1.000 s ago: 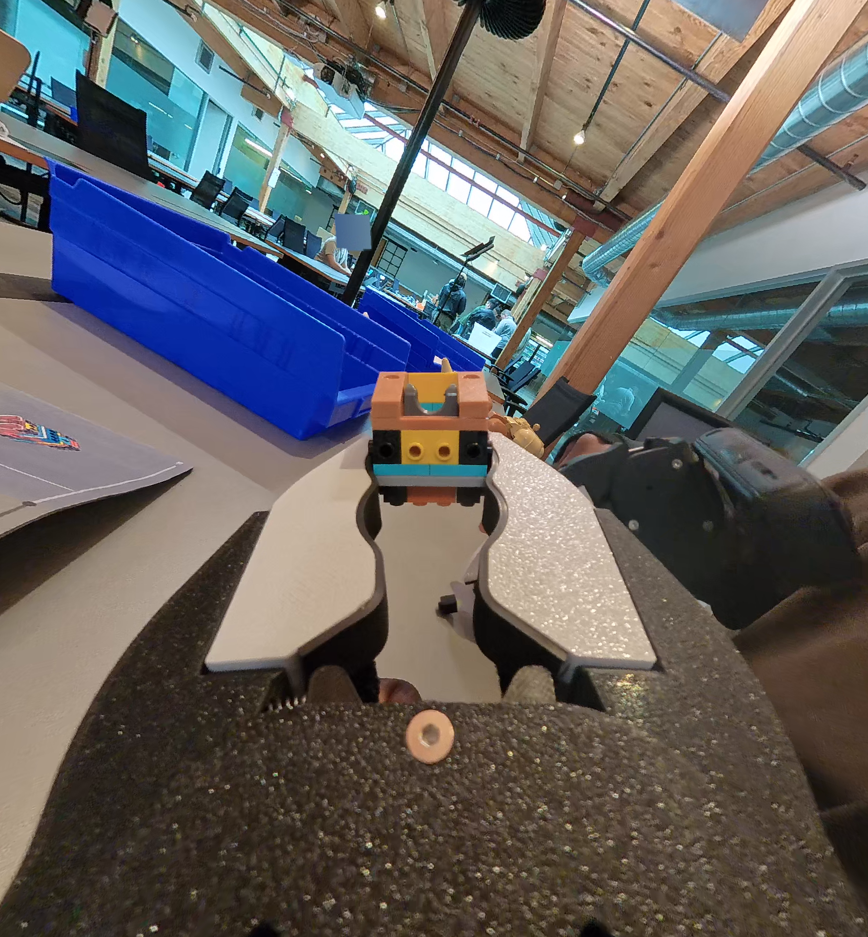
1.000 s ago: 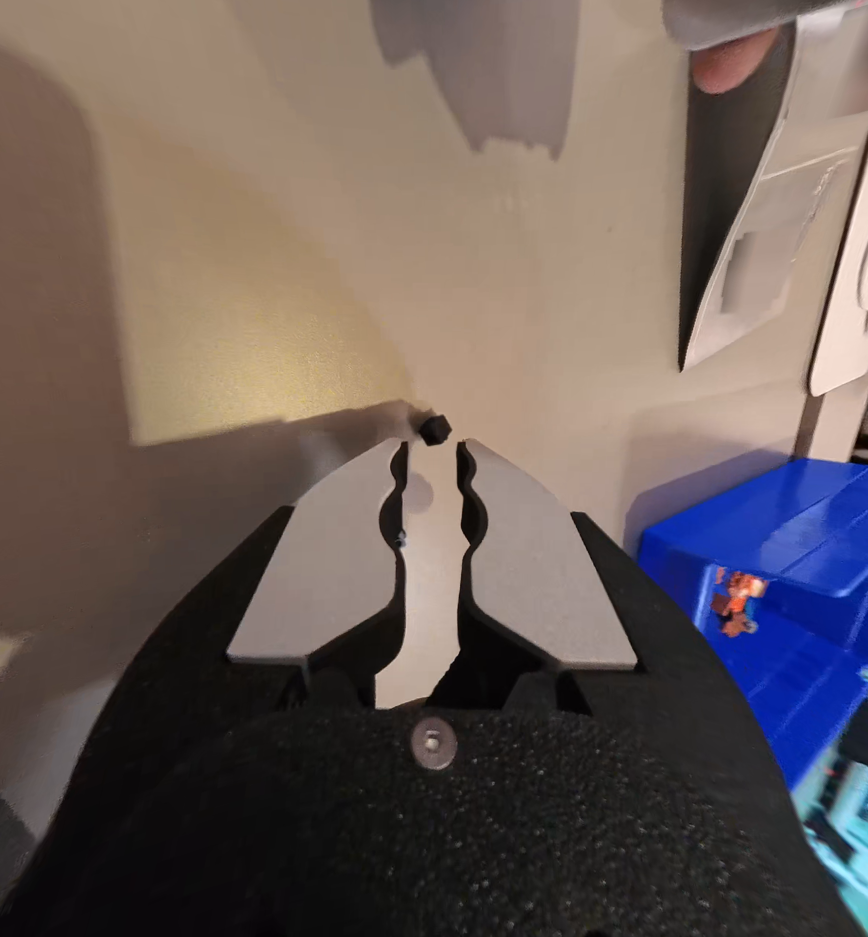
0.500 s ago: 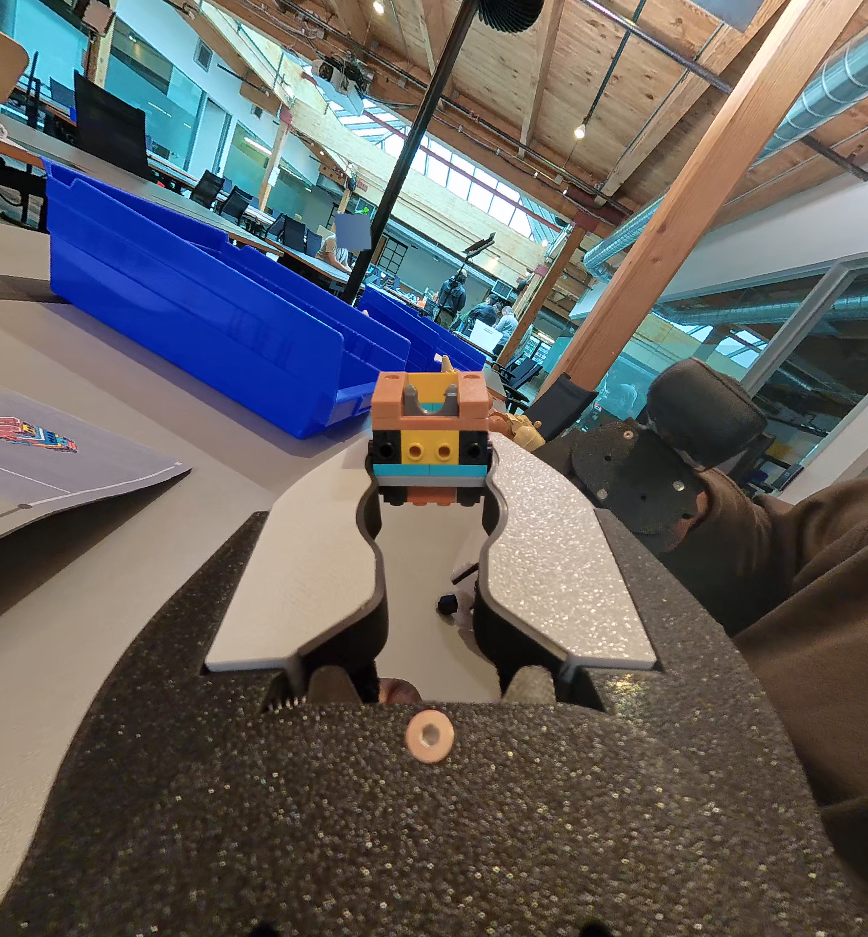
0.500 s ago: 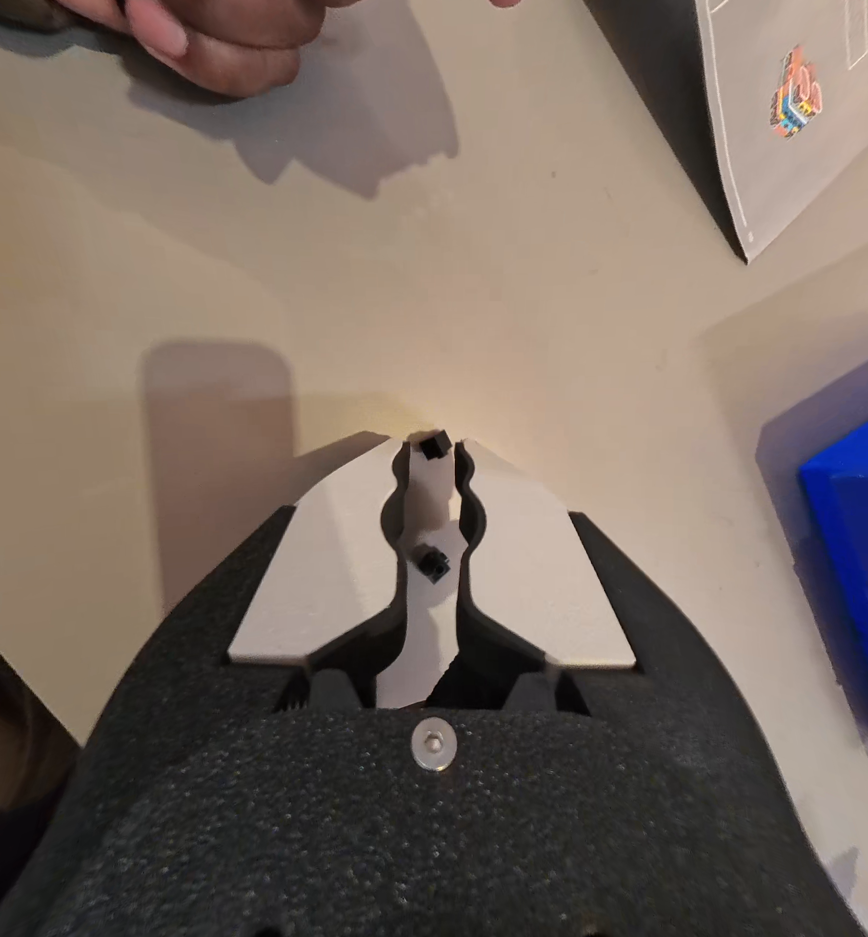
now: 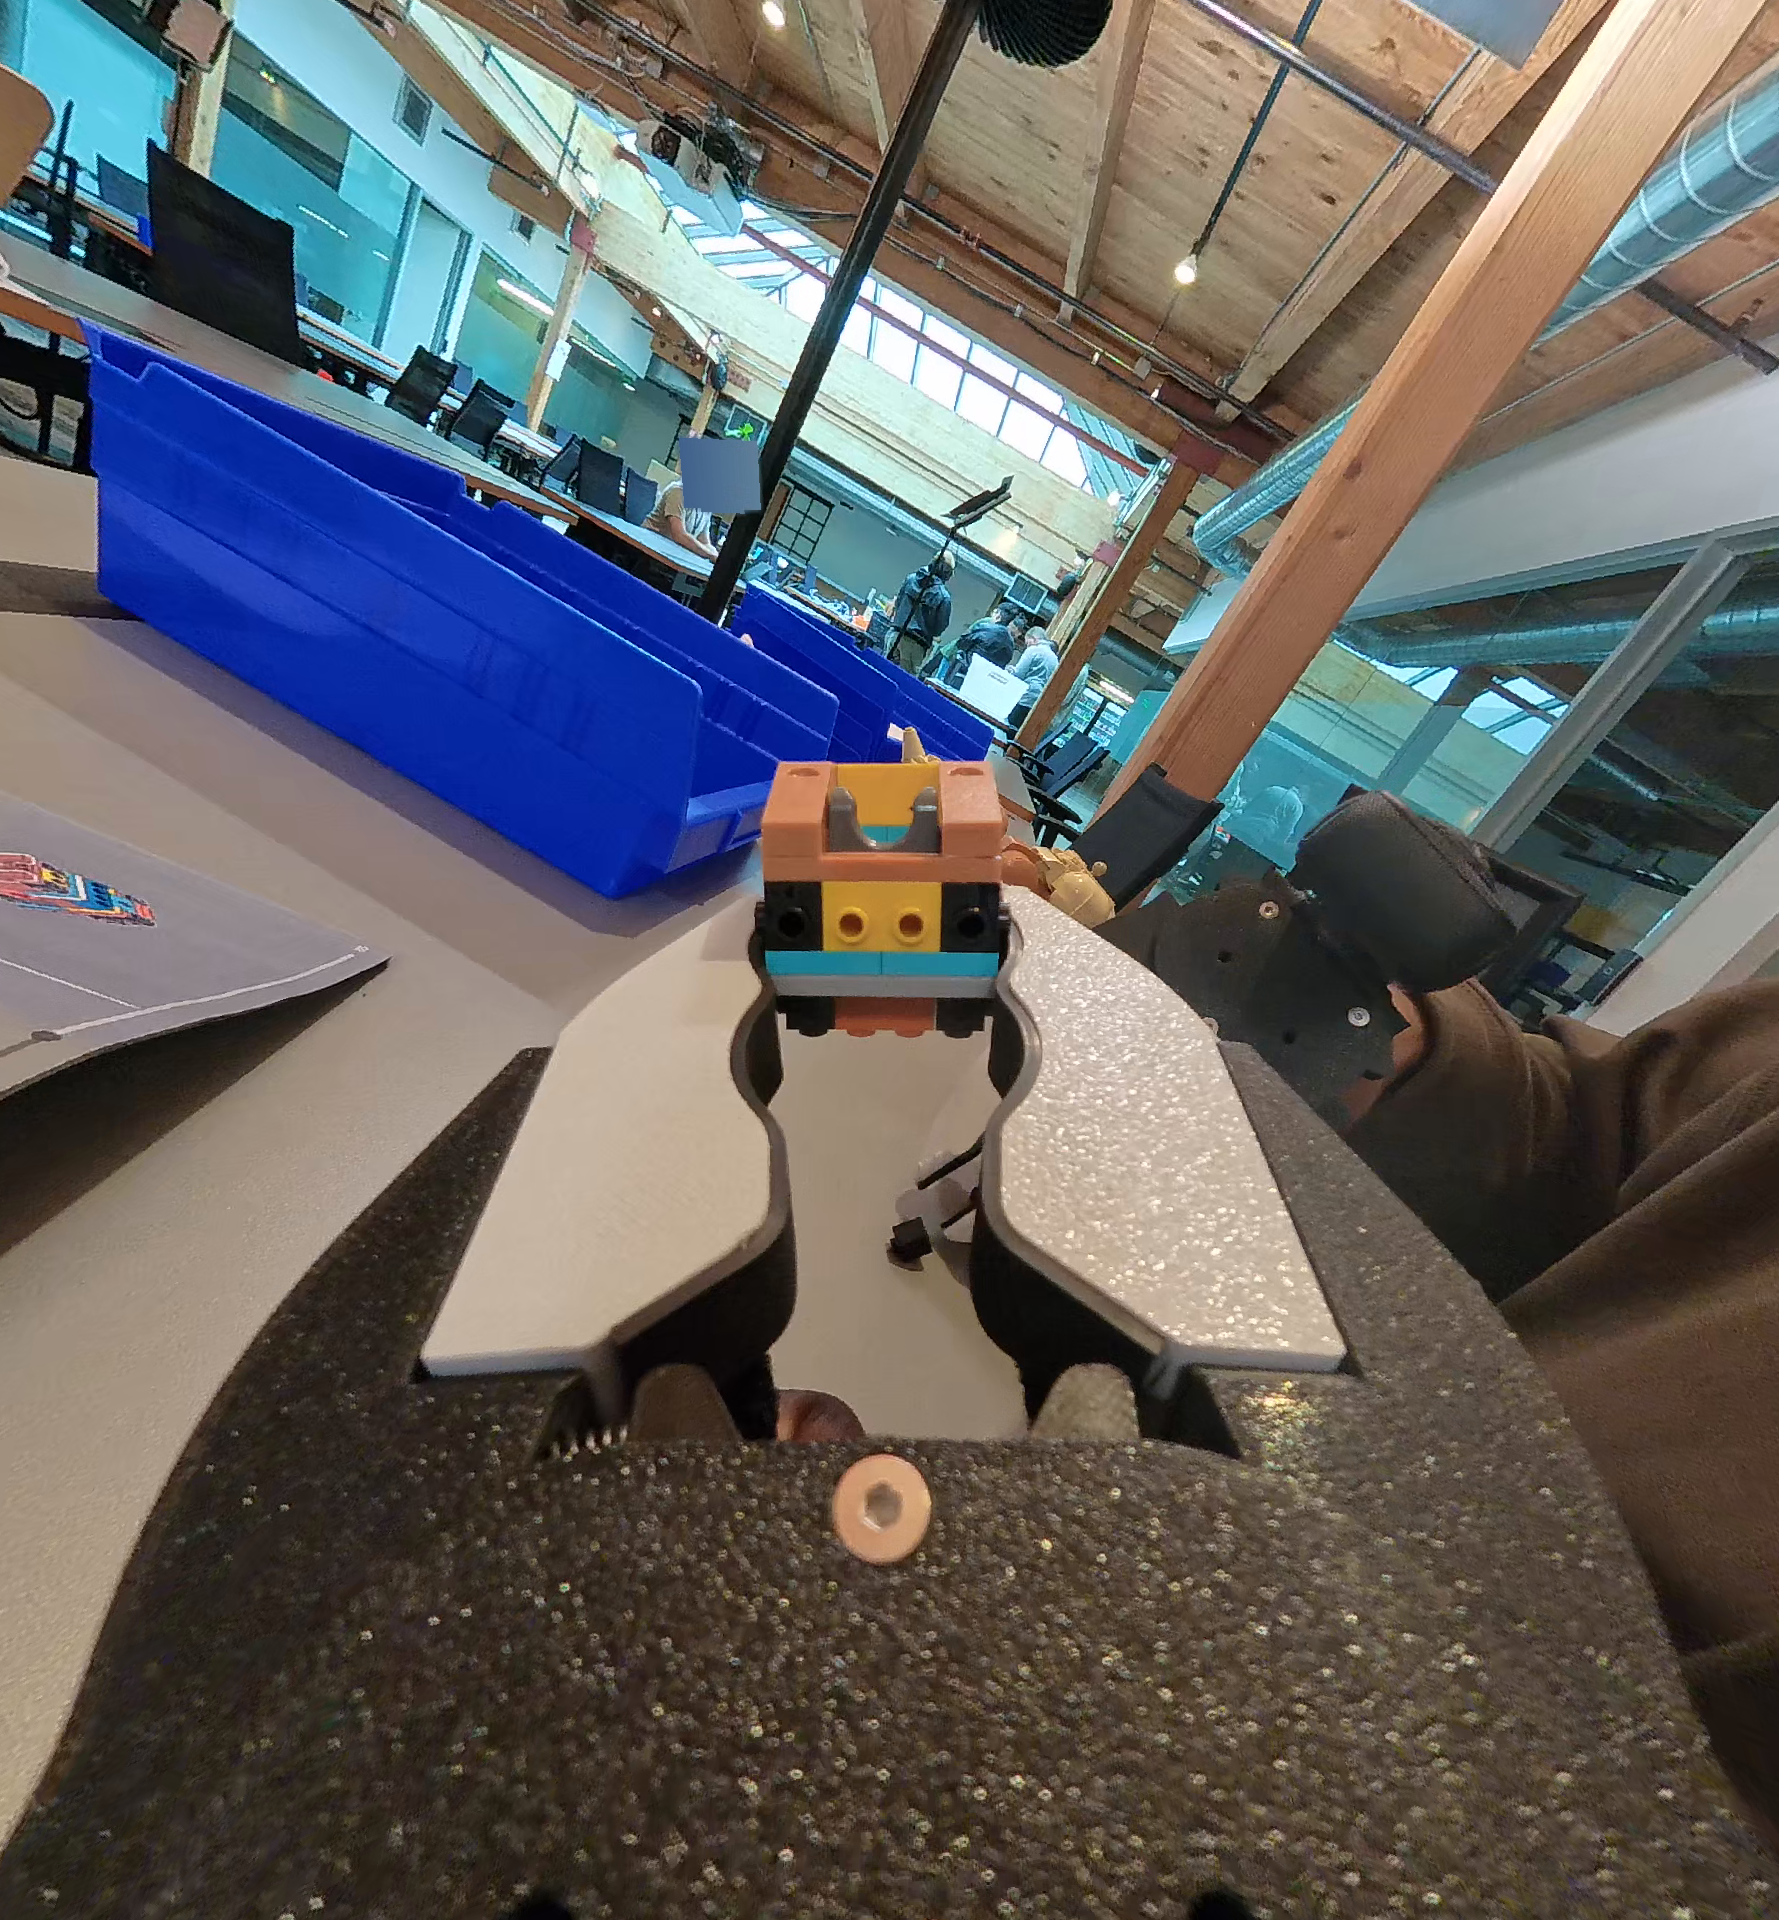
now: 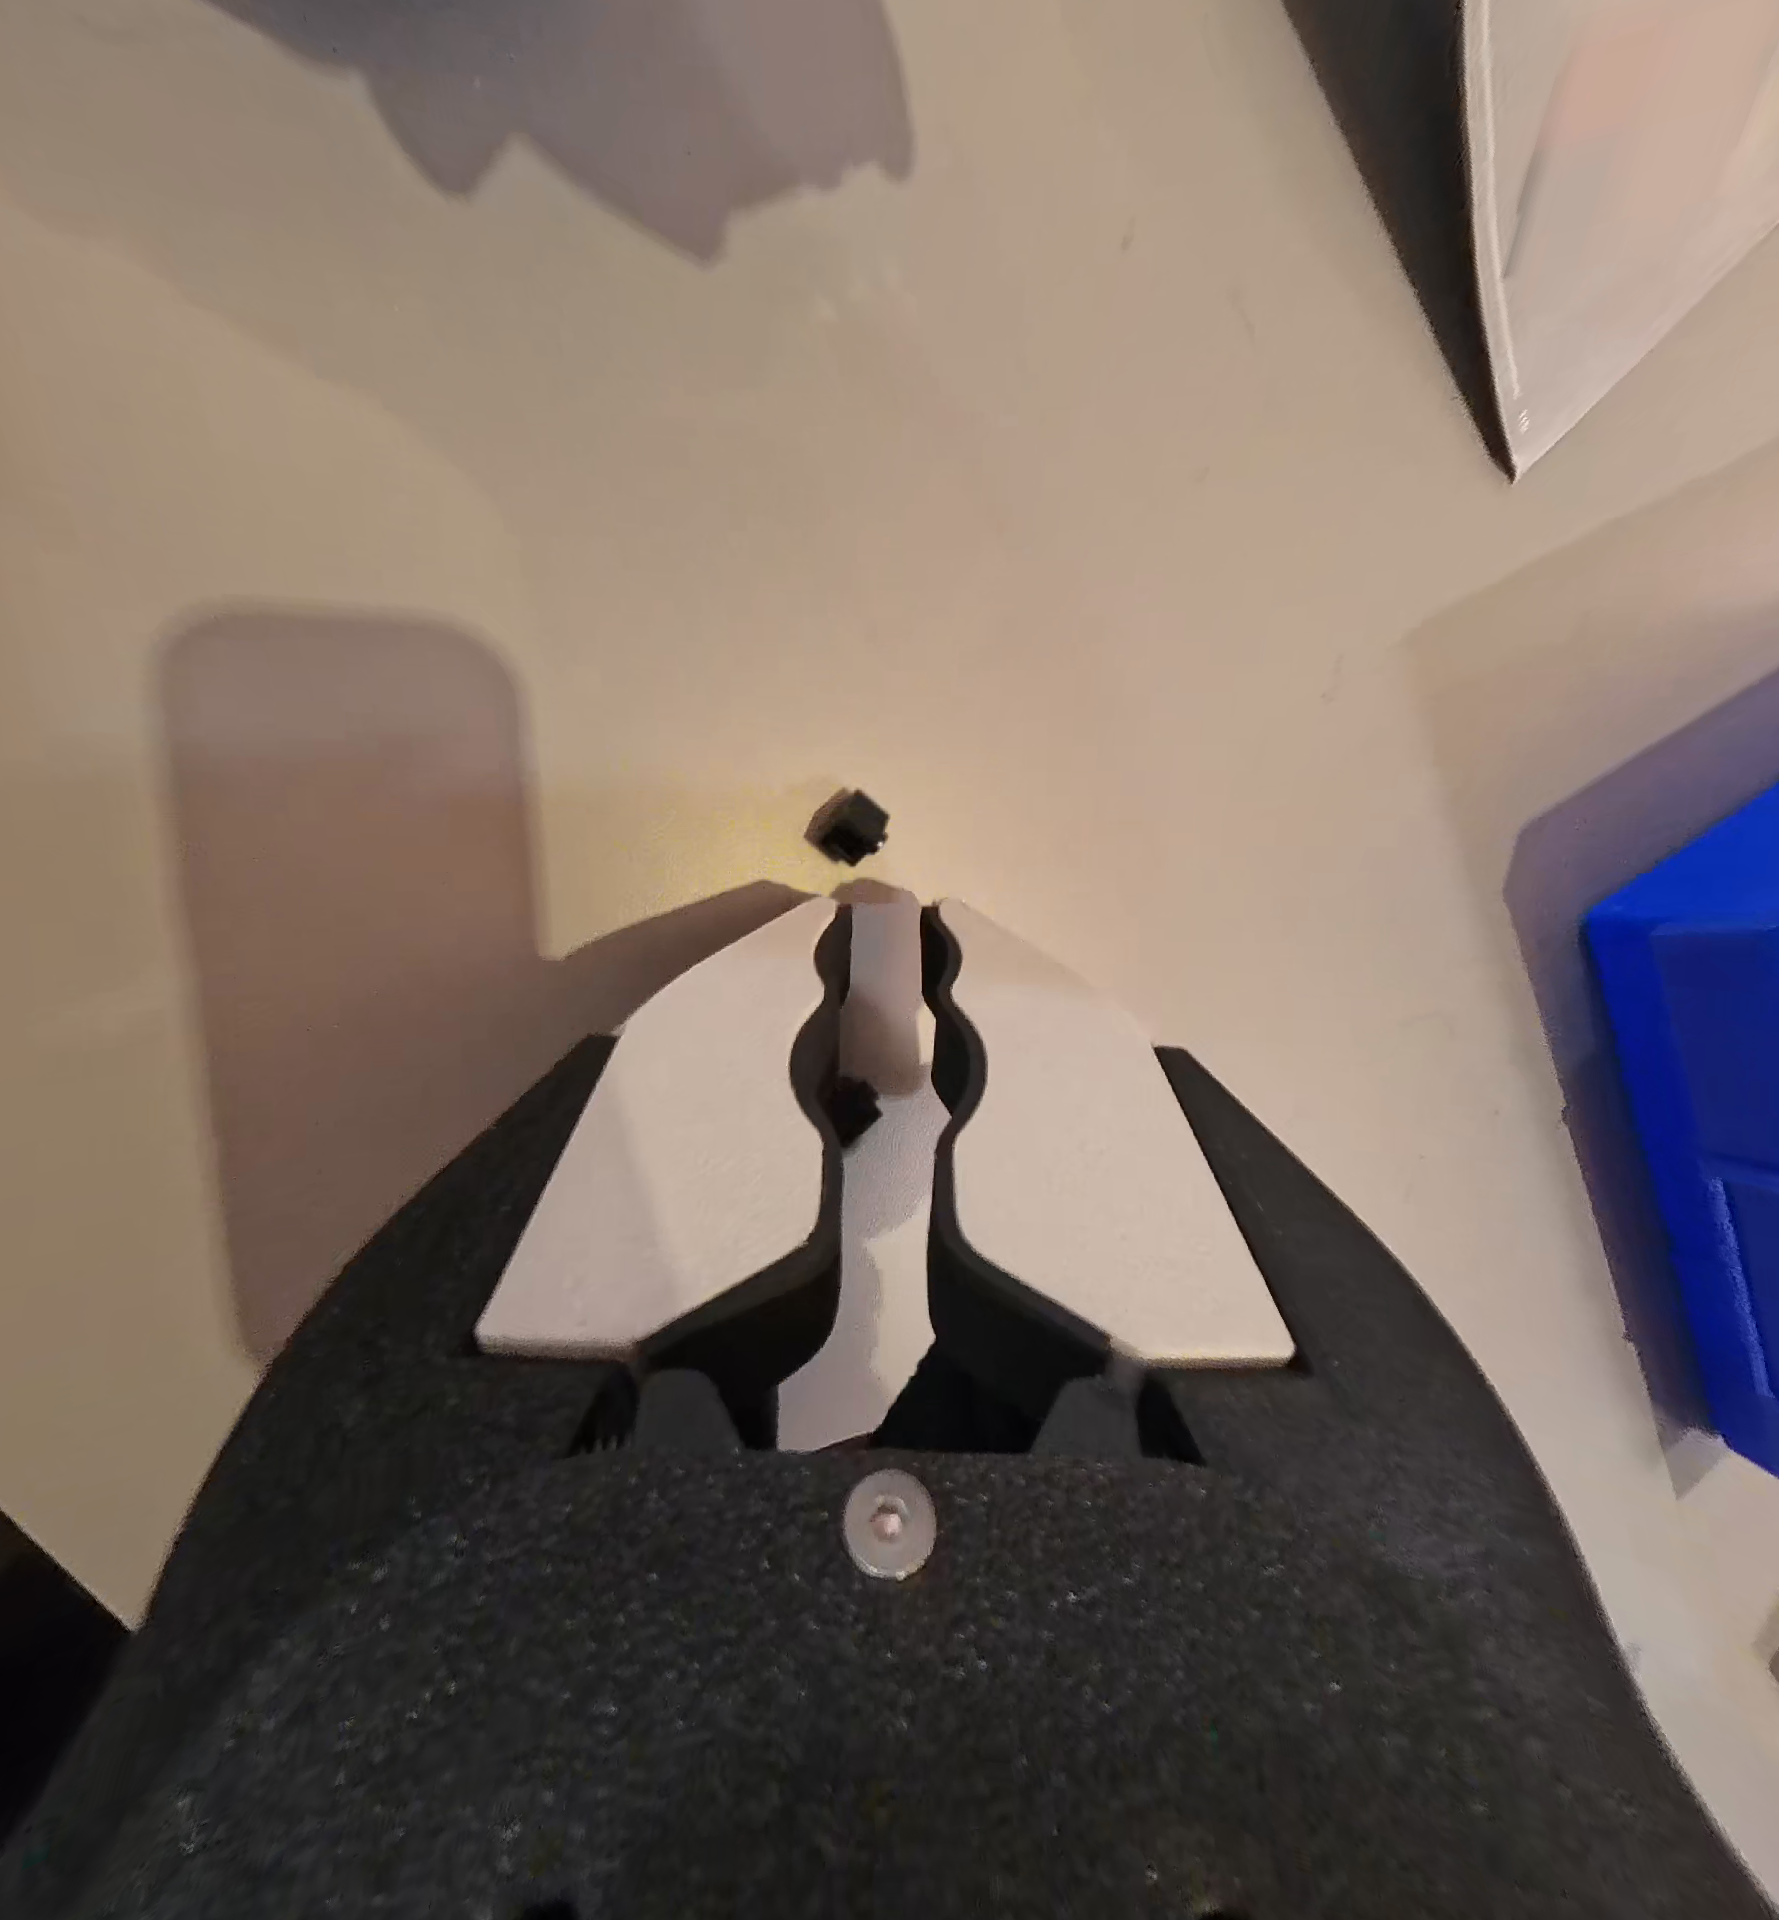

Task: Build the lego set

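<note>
The left claw (image 5: 883, 966) is pinching a small lego build (image 5: 883, 902) between its fingertips, holding it upright above the bench (image 5: 241, 1195). The build is showing a brown top layer with a grey clip, a yellow block flanked by black pieces, a teal strip and a brown and black base. Behind it, a long blue bin (image 5: 397, 634) is sitting on the bench toward its far edge, with more blue bins lined up beyond. A grey instruction sheet (image 5: 85, 956) is lying near the bench's left side, its nearer edge curling up off the surface. To the right, the other claw's black body (image 5: 1384, 935) is showing, with a brown sleeve (image 5: 1643, 1195) beside it.

The right claw (image 6: 885, 914) is pointing down at the bench (image 6: 1072, 520), its fingers standing narrowly apart and gripping nothing. A small black lego piece (image 6: 847, 826) is lying on the bench just beyond the fingertips, apart from them. A second small black piece (image 6: 857, 1107) is visible in the gap between the fingers, close to the left finger; whether it is touching that finger cannot be told. A blue bin's corner (image 6: 1716, 1143) is showing at the right, and the sheet's corner (image 6: 1633, 208) is lying at the upper right.
</note>
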### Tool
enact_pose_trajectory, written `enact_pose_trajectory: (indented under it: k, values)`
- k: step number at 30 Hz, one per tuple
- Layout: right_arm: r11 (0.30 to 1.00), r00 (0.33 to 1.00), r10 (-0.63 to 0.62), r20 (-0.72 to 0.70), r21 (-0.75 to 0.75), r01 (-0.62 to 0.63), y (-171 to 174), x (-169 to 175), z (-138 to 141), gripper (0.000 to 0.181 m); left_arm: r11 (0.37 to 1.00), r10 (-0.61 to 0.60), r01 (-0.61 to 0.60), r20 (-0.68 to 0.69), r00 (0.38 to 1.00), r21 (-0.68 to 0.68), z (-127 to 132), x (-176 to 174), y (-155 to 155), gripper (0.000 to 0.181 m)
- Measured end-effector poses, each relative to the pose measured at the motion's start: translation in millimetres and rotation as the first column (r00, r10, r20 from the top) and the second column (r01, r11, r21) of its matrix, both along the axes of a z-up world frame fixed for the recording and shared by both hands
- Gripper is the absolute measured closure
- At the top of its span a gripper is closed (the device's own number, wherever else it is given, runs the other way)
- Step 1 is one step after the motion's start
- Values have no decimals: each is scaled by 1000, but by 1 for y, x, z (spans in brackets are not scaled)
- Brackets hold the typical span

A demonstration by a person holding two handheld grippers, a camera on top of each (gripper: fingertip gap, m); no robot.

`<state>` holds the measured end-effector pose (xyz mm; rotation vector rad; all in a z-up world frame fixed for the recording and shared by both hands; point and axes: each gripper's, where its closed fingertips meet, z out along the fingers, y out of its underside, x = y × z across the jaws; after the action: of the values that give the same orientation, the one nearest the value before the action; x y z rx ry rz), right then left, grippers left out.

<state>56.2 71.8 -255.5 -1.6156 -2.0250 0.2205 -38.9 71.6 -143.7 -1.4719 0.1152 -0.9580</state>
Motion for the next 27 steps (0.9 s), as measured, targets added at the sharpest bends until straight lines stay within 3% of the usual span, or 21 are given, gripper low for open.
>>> enact_pose_trajectory:
  k: [8,12,18,22,27]
  values:
    - [999,998,12,-67,-35,-14,-7,-9,8,167,1000,-2,2,-1,1000,0,0,0,0,144]
    - [976,979,199,-31,98,-196,-8,-10,7,166,1000,-3,3,1,1000,-1,0,0,0,144]
    - [855,886,457,81,235,-462,-2,-8,7,159,1000,-10,10,1,1000,-2,0,1,0,144]
    - [797,829,546,120,231,-558,-5,-9,4,158,1000,-17,17,-4,1000,-1,-1,1,0,144]
    - [773,803,578,145,220,-596,-3,-14,0,161,1000,-24,24,-8,1000,0,-1,2,0,144]
